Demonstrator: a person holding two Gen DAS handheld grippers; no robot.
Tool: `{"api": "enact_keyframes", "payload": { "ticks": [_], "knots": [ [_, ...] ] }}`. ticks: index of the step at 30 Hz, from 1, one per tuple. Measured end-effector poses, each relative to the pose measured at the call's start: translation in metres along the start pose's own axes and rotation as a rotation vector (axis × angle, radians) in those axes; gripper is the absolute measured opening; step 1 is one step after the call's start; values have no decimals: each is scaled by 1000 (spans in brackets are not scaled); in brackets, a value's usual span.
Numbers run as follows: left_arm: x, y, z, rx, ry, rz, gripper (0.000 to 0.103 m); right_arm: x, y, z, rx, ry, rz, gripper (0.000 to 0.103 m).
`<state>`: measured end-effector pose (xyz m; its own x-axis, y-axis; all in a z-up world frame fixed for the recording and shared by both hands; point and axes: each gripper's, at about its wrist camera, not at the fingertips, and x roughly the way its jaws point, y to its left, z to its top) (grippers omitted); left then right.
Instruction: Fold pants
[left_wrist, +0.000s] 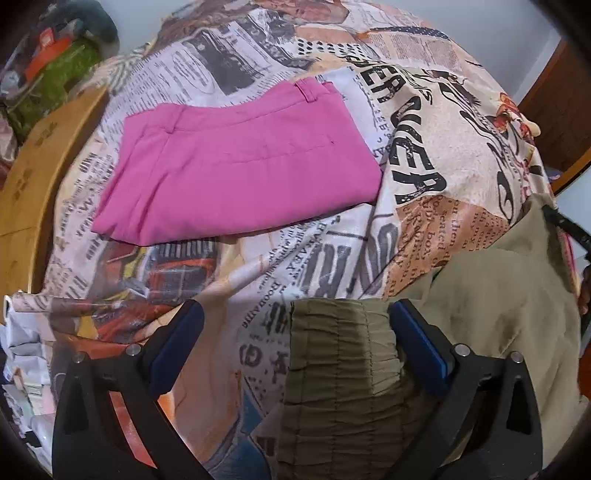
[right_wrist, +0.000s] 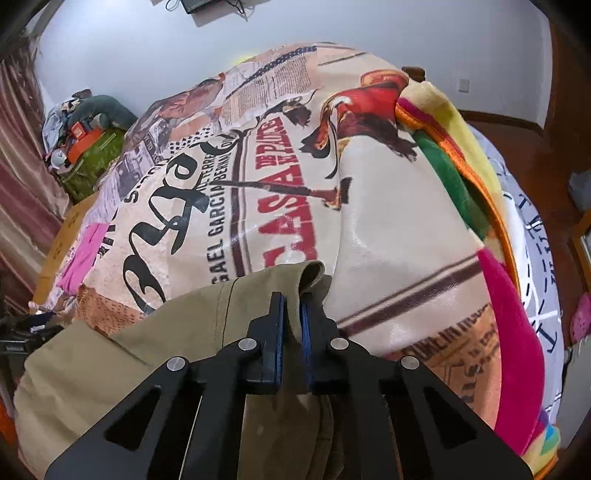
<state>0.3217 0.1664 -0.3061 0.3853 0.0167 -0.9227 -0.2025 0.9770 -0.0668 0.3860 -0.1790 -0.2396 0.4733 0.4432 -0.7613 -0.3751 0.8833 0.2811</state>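
Olive-khaki pants (left_wrist: 491, 295) lie on the printed bedspread at the lower right of the left wrist view. Their gathered elastic waistband (left_wrist: 343, 354) sits between the wide-open jaws of my left gripper (left_wrist: 295, 317), whose blue pads stand apart from each other. In the right wrist view my right gripper (right_wrist: 292, 299) is shut on a fold of the same khaki pants (right_wrist: 147, 354), and the cloth bunches up between the pads. A folded pink pair of pants (left_wrist: 236, 166) lies flat further up the bed and shows as a pink patch at the left in the right wrist view (right_wrist: 83, 254).
The bed carries a newspaper-print cover (left_wrist: 424, 155). A wooden bed edge (left_wrist: 33, 177) runs along the left, with a cluttered pile (left_wrist: 55, 62) beyond it. A multicoloured blanket (right_wrist: 472, 206) lies bunched at the right. A white wall stands behind.
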Motion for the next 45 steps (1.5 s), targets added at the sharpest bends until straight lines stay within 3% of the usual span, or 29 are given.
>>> {"api": "enact_keyframes", "payload": {
  "ticks": [5, 12, 18, 22, 25, 27, 33, 39, 45],
  "knots": [
    [-4, 0, -5, -14, -39, 68, 103, -16, 0, 3, -38, -101, -85, 4],
    [-8, 6, -4, -35, -51, 75, 103, -2, -1, 4, -40, -57, -136, 5],
    [-29, 3, -7, -10, -113, 164, 103, -30, -5, 13, 32, -92, -134, 9],
    [-50, 11, -9, -50, -143, 160, 103, -53, 3, 14, 28, -86, -117, 12],
    [-65, 14, -7, -64, -154, 125, 103, -70, 20, 13, -19, -77, -88, 29],
    [-76, 13, -6, -68, -164, 99, 103, -83, 39, 11, -56, -76, -73, 54],
    [-104, -6, -3, -16, -189, 24, 103, -103, 88, 5, -118, -64, 15, 76],
    [-98, -34, -4, 77, -156, 3, 103, -81, 131, -5, -170, 39, 112, 77],
    [-63, -56, -4, 146, -66, 1, 103, -38, 159, -18, -210, 170, 173, 77]
  ]
}}
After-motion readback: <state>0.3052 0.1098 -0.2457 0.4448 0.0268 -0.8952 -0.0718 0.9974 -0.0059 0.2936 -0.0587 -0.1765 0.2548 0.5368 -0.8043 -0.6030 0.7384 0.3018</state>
